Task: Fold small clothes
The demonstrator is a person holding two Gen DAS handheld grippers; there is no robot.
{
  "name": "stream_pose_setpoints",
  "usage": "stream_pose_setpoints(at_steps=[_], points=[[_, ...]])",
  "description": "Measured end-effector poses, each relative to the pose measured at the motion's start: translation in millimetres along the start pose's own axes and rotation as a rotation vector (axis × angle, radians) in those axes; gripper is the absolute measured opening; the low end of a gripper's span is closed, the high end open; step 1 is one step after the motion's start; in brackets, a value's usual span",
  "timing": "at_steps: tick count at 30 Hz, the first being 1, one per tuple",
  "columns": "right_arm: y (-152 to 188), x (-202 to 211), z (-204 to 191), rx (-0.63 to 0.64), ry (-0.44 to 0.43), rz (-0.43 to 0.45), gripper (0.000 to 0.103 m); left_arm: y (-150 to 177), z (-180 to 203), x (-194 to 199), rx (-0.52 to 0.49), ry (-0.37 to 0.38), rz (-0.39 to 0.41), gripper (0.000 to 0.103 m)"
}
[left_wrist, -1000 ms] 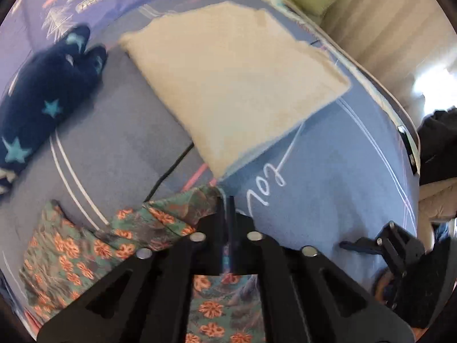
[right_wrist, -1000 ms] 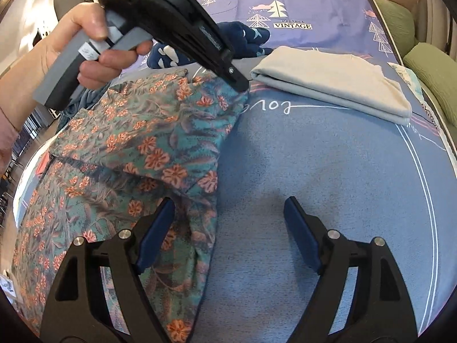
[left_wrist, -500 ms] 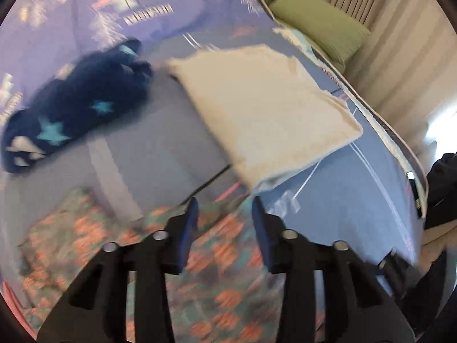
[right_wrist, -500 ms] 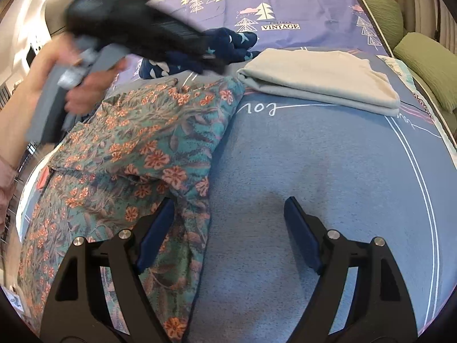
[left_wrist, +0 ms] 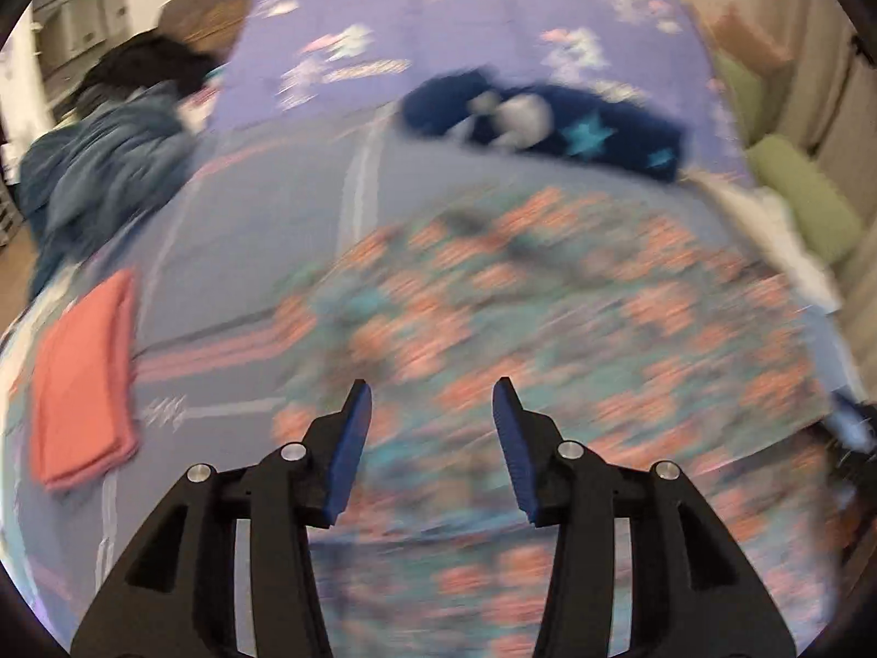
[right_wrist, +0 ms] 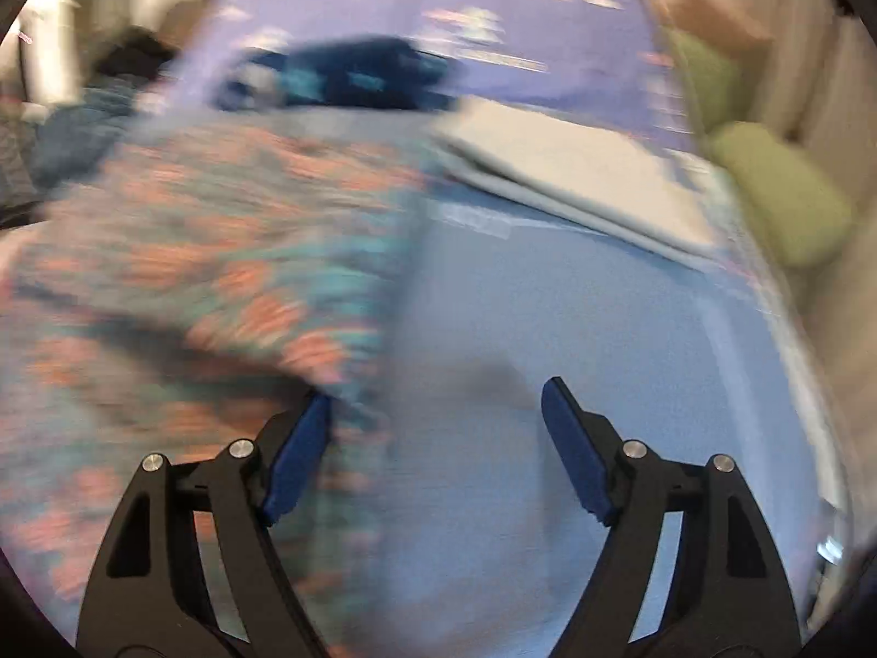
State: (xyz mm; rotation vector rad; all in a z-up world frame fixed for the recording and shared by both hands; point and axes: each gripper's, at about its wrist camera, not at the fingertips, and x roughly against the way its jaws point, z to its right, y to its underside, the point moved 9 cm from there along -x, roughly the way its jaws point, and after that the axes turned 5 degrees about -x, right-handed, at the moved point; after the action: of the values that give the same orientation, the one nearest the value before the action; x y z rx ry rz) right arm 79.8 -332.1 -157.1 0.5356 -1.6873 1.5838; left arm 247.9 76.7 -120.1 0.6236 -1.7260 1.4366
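Floral garment (left_wrist: pixel 548 329) half-folded on bed (right_wrist: pixel 575 329); left hand-held gripper (left_wrist: pixel 430 411) opening, empty, right hand-held gripper (right_wrist: pixel 436 417) spread, empty: pinch an edge, fold flat.

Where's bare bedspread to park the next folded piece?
Widest bare patch: blue bedspread right of the floral garment, below the folded beige cloth. Narrower strip between the pink folded cloth and the floral. Crowded near the star-print garment.

A bed (right_wrist: pixel 575 329) is covered by a blue and purple printed bedspread (left_wrist: pixel 493 16). On it are spread a floral garment (left_wrist: pixel 548 318), a folded cream cloth (right_wrist: pixel 575 175), a navy star-patterned garment (left_wrist: pixel 592 131), a folded pink cloth (left_wrist: pixel 82 373) and a rumpled blue-grey garment (left_wrist: pixel 98 164).
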Motion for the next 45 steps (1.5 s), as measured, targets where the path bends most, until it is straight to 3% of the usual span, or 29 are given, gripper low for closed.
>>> stream_pose_setpoints(at_steps=[1,2,4,6,10,12,15,17,20,23,26,27,29,30,31,32,33,36,38,41,42,43,45], points=[[2,-2,7,-0.055,-0.041,-0.022,0.083,15,-15,-13,0.010,-0.061,-0.035,0.047],[3,-2,12,-0.091,-0.063,-0.034,0.084,25,-23,-21,0.018,-0.070,-0.045,0.053],[4,1,15,-0.090,-0.069,-0.042,0.085,31,-36,-16,0.069,-0.034,0.014,0.060],[6,8,10,-0.025,-0.058,-0.058,0.084,31,-41,-12,0.106,0.010,0.020,0.059],[-20,37,-1,-0.036,-0.193,-0.012,0.084,6,-46,12,0.132,0.091,0.122,0.059],[-54,48,-13,-0.047,-0.253,0.022,0.084,-15,-41,16,0.126,0.126,0.145,0.059],[-105,48,-56,0.033,-0.355,0.041,0.084,-59,-21,10,0.039,0.169,0.168,0.059],[-140,26,-92,0.101,-0.396,0.007,0.084,-84,-6,-7,0.003,0.201,0.143,0.059],[-172,-33,-127,0.166,-0.367,-0.087,0.084,-112,13,-45,-0.001,0.232,0.057,0.059],[-185,-93,-135,0.111,-0.347,-0.213,0.084,-128,29,-73,-0.033,0.250,0.014,0.059],[-187,-121,-145,0.014,-0.440,-0.276,0.085,-135,40,-98,-0.043,0.276,-0.040,0.059],[-186,-122,-149,0.006,-0.454,-0.281,0.086,-137,44,-105,-0.042,0.297,-0.054,0.056],[-183,-123,-165,0.029,-0.473,-0.289,0.086,-138,48,-114,-0.045,0.318,-0.074,0.041],[-181,-124,-175,0.061,-0.461,-0.290,0.079,-139,51,-118,-0.061,0.311,-0.083,0.037],[-180,-125,-180,0.080,-0.447,-0.292,0.038,-139,55,-123,-0.088,0.304,-0.093,0.027],[-176,-129,-186,0.099,-0.419,-0.308,0.007,-137,57,-125,-0.107,0.306,-0.101,0.012],[-174,-132,-188,0.076,-0.408,-0.333,0.005,-136,61,-125,-0.122,0.314,-0.105,0.008],[-196,-119,-181,0.032,-0.393,-0.214,0.005,-147,68,-107,-0.193,0.302,0.012,0.006],[-213,-117,-168,0.013,-0.345,-0.155,0.005,-159,64,-98,-0.188,0.278,0.086,0.004],[-206,-140,-170,0.020,-0.348,-0.239,0.008,-162,61,-115,-0.168,0.259,0.050,0.004],[-202,-148,-169,0.039,-0.318,-0.251,0.017,-157,64,-126,-0.193,0.223,0.009,0.005],[-199,-151,-169,0.051,-0.297,-0.248,0.035,-153,66,-135,-0.218,0.182,-0.022,0.005],[-201,-143,-155,0.036,-0.295,-0.209,0.055,-151,64,-131,-0.231,0.160,-0.012,0.009]])
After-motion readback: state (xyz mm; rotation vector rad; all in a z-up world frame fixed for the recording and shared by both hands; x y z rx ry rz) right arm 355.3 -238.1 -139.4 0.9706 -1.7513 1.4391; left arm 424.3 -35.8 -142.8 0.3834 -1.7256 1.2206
